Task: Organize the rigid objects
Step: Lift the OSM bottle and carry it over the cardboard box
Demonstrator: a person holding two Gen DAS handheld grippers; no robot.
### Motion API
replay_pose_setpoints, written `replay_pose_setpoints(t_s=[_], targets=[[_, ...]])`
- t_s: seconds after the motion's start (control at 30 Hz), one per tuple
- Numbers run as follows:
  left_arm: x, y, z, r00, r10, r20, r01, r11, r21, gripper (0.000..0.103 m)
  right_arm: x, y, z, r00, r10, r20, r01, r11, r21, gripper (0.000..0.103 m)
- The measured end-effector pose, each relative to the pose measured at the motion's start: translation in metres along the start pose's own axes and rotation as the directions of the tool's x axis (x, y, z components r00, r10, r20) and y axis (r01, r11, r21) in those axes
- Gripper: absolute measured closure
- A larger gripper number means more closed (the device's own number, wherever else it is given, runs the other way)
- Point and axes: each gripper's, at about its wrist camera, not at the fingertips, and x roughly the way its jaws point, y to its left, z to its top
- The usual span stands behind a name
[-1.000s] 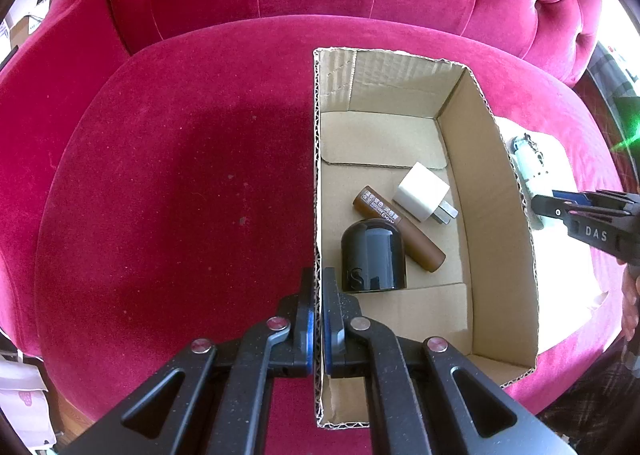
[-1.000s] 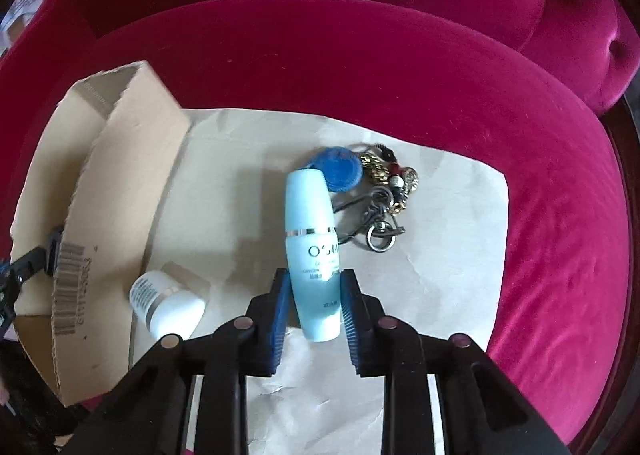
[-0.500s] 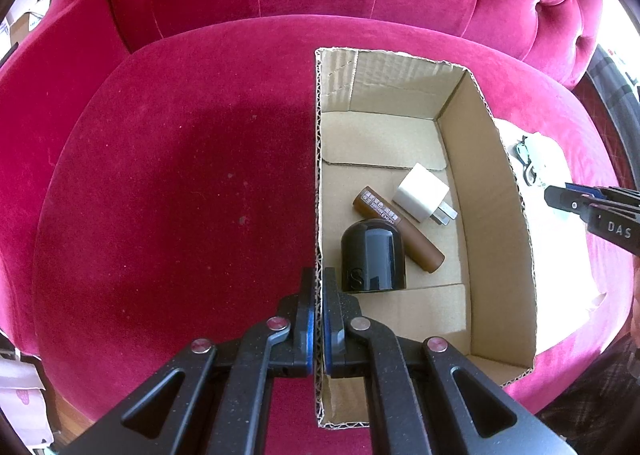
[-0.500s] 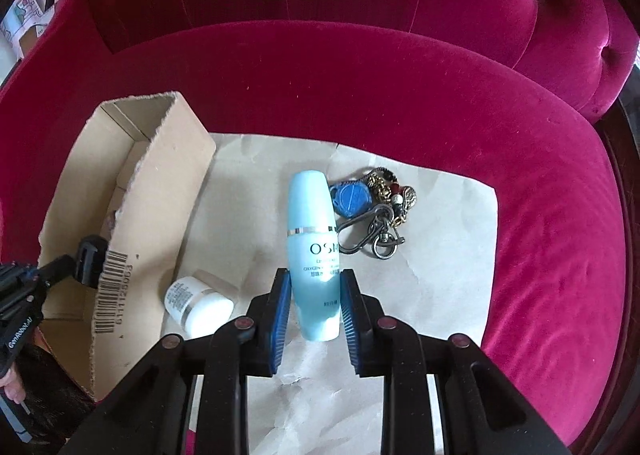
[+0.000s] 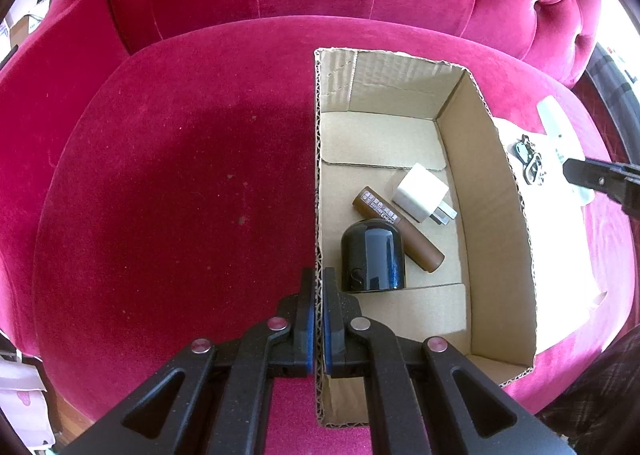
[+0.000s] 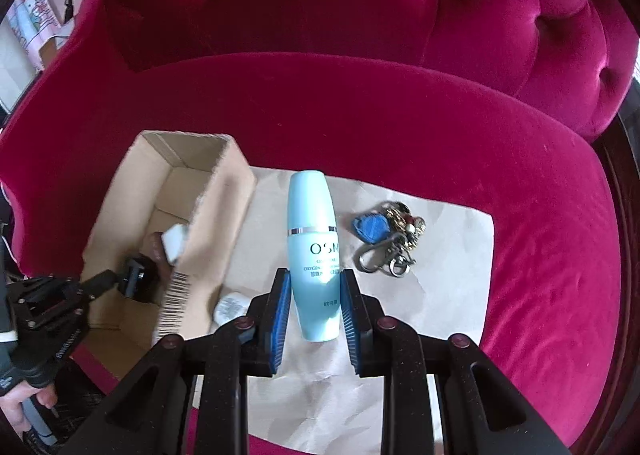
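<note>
Right gripper [image 6: 314, 305] grips the blue bottle [image 6: 312, 243] above the paper [image 6: 448, 295]; left gripper [image 5: 319, 319] clamps the box [image 5: 508, 215] wall.

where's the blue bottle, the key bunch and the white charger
blue bottle [image 6: 310, 223], right wrist view, on its upper body above the silver band
key bunch [image 6: 370, 227], right wrist view, on the blue fob
white charger [image 5: 420, 191], left wrist view, on its top face, in the box

Both grippers were built from matte black, speckled plastic arms with triangular cut-outs. The left gripper [image 5: 319, 319] and the right gripper [image 6: 315, 311] were fitted with blue ribbed pads and round silver-pink screws. White lettering was printed on one handle.
</note>
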Motion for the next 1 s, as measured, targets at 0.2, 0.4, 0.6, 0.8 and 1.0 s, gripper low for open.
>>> replay_pose_setpoints(t_s=[0.2, 0.4, 0.6, 0.8, 1.0], targets=[[0.0, 0.001, 0.0, 1.0, -0.001, -0.001, 0.001, 1.0, -0.001, 0.1, -0.017, 0.025, 0.009, 0.999, 0.027, 0.021, -0.026, 0.999, -0.044, 0.077], [0.0, 0.001, 0.0, 1.0, -0.001, -0.002, 0.001, 1.0, 0.0, 0.1, -0.022, 0.046, 0.018, 0.998, 0.048, 0.033, -0.045, 0.995, -0.092, 0.077], [-0.001, 0.0, -0.001, 1.0, 0.001, 0.0, -0.001, 1.0, 0.002, 0.1, -0.02, 0.062, 0.021, 0.998, 0.064, 0.03, -0.059, 0.99, -0.125, 0.077], [0.0, 0.001, -0.001, 1.0, 0.001, 0.0, -0.001, 1.0, 0.002, 0.1, -0.016, 0.077, 0.024, 0.996, 0.08, 0.024, -0.075, 0.985, -0.154, 0.077], [0.0, 0.0, -0.001, 1.0, 0.001, 0.0, -0.001, 1.0, 0.002, 0.1, -0.011, 0.09, 0.027, 0.996, 0.09, 0.011, -0.087, 0.979, -0.183, 0.077]])
